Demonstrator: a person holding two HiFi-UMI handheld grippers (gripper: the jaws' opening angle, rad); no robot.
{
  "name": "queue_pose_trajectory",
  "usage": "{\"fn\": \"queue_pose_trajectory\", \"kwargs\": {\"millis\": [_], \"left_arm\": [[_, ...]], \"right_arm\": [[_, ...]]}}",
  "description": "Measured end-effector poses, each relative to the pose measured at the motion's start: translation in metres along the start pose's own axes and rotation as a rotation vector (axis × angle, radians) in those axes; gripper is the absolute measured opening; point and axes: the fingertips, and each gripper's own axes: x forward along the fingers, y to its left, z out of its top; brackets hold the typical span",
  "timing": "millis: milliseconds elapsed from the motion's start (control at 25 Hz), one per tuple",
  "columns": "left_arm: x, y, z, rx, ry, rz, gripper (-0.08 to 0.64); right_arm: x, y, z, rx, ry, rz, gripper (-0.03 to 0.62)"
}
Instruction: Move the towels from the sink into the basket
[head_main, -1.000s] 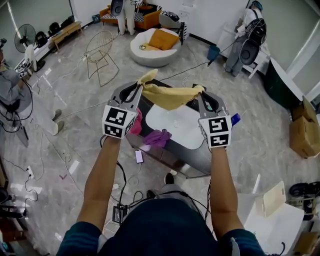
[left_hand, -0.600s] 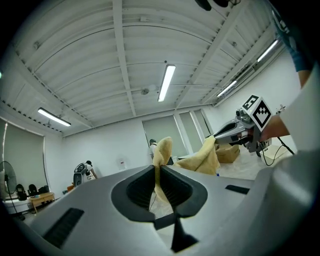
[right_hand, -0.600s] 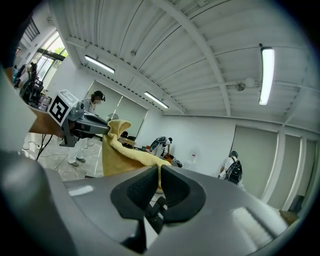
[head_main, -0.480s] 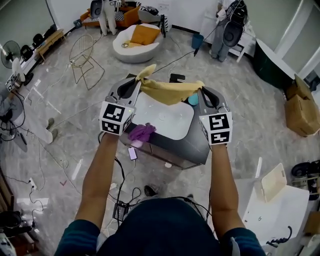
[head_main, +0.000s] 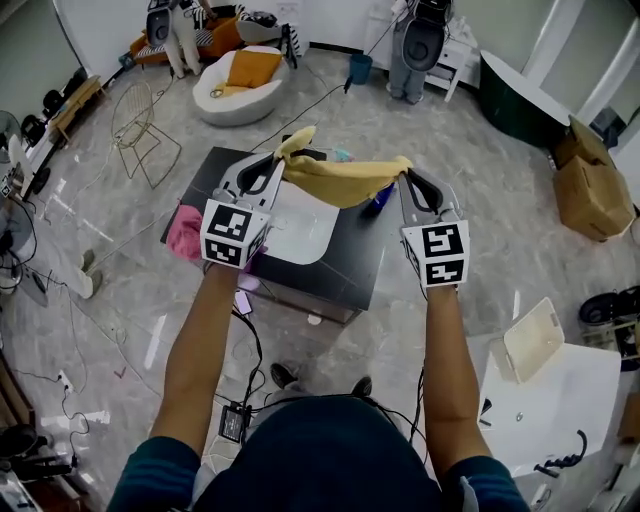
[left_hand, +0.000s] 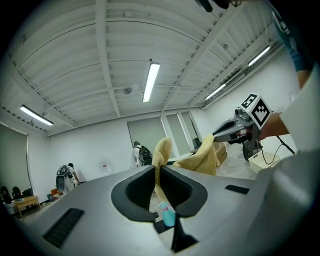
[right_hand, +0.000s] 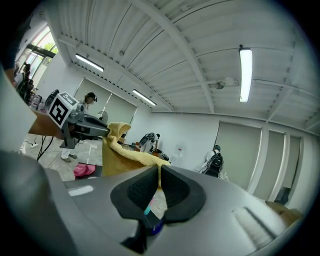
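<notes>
A soft yellow cloth towel (head_main: 340, 182) hangs stretched in the air above the white oval sink (head_main: 300, 235) in a black countertop (head_main: 345, 275). The left gripper (head_main: 279, 166) pinches one corner between nearly closed jaws, and the right gripper (head_main: 404, 180) clamps the opposite corner likewise. A crumpled pink towel (head_main: 185, 232) lies at the countertop's left end.

Teal sleeves (head_main: 150, 478), grey left gripper (head_main: 281, 166) and right gripper (head_main: 405, 179).

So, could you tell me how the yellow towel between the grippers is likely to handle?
Probably floppy: the yellow towel sags between the left gripper and right gripper. Likely light, since pinched corners carry it. Unlikely to slip; both jaws pinch cloth.
</notes>
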Motion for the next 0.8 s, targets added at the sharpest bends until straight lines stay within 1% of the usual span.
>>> {"fn": "queue_pose_trajectory", "kwargs": {"millis": [240, 440, 800], "left_arm": [[0.032, -0.087, 0.027, 0.011, -0.018, -0.056, 0.037], [0.053, -0.144, 0.05, 0.018, -0.033, -0.093, 0.037], [0.095, -0.249, 0.078, 0.03, -0.05, -0.164, 0.037]], "right_arm": [[-0.066, -0.066, -0.03, 0.001, 0.013, -0.06, 0.025], [-0.113, -0.114, -0.047, 0.005, 0.021, -0.101, 0.025], [-0.193, -0.188, -0.088, 0.03, 0.041, -0.166, 0.025]]}}
